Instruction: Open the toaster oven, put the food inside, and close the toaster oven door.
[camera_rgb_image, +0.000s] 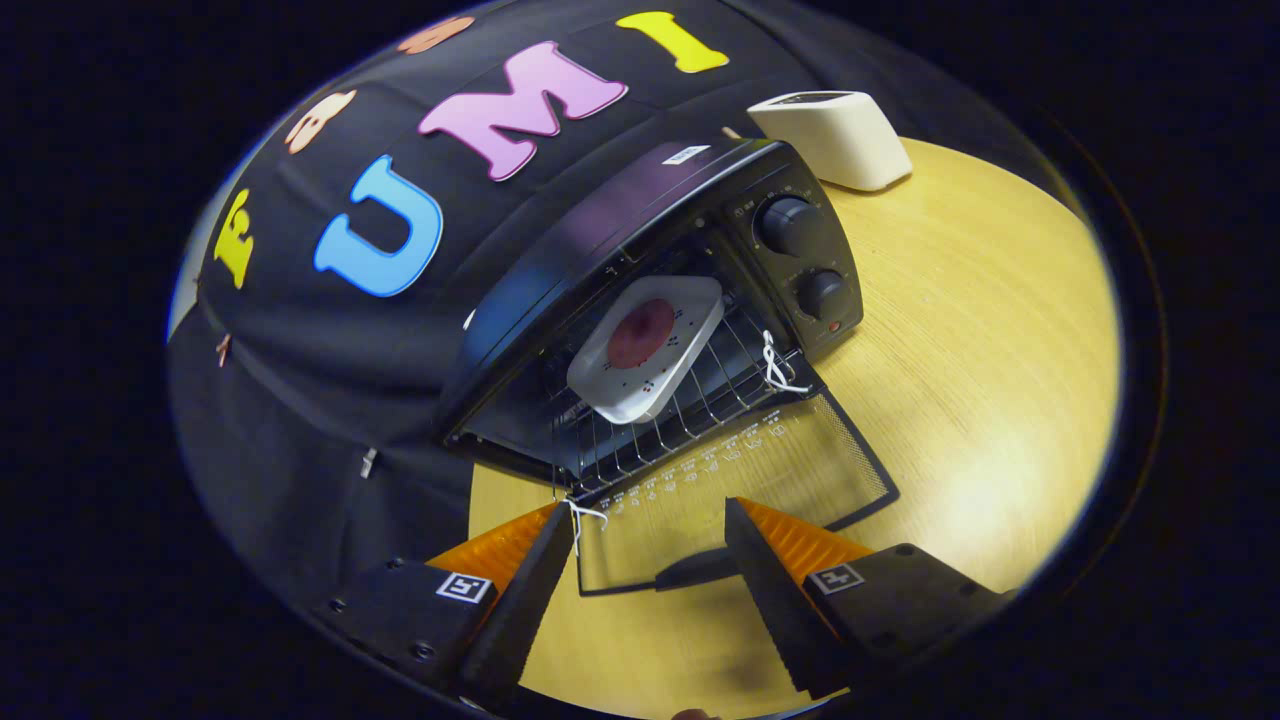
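Glass door (740, 480) lies flat open ahead of the spread, empty claw (650, 545); plated food (645, 345) sits on the rack beyond. Hook under the door handle (695, 568), swing up evenly.

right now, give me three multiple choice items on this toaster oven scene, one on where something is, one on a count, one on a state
1. Where is the white plate with the food?
A. on the wire rack inside the toaster oven
B. on the table beside the white appliance
C. between the fingers

2. How many round knobs show on the oven's control panel?
A. one
B. two
C. four

3. What state is the oven door in?
A. shut
B. folded down open
C. taken off

Answers:
1. A, the plate rests on the wire rack within the toaster oven.
2. B, one knob sits above the other.
3. B, the glass door lies flat over the table, its handle between the spread fingers of the gripper, which touch nothing.
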